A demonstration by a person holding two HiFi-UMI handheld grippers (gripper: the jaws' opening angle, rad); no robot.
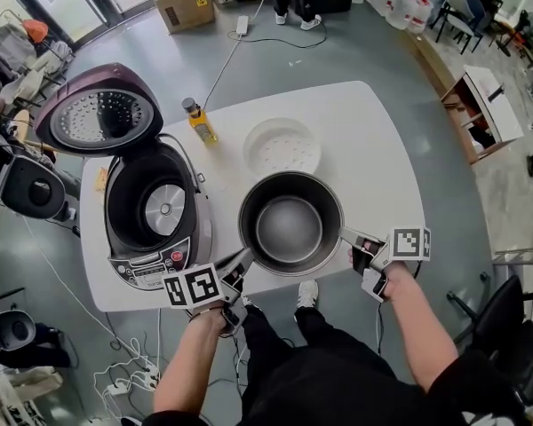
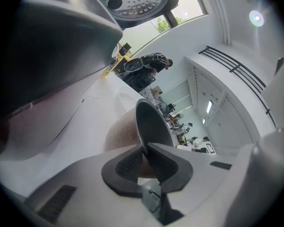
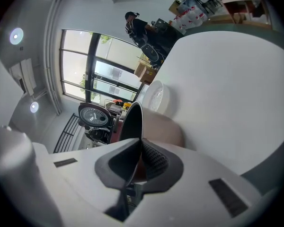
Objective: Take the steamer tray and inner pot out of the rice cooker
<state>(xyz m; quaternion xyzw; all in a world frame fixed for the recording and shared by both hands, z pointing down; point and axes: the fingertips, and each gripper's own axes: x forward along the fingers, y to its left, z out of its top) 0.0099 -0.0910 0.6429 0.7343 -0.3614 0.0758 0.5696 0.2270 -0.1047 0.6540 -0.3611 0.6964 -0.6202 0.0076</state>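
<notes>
Your left gripper, right gripper: fingers clamped on inner pot rim | steamer tray on far counter, both out of rice cooker | left: release pot.

Bare table right of inner pot

One table bears four things — one rice cooker, one inner pot, one steamer tray and one yellow bottle. Two grippers show, the left gripper and the right gripper — each carries one marker cube, two cubes altogether. The cooker has one lid.
</notes>
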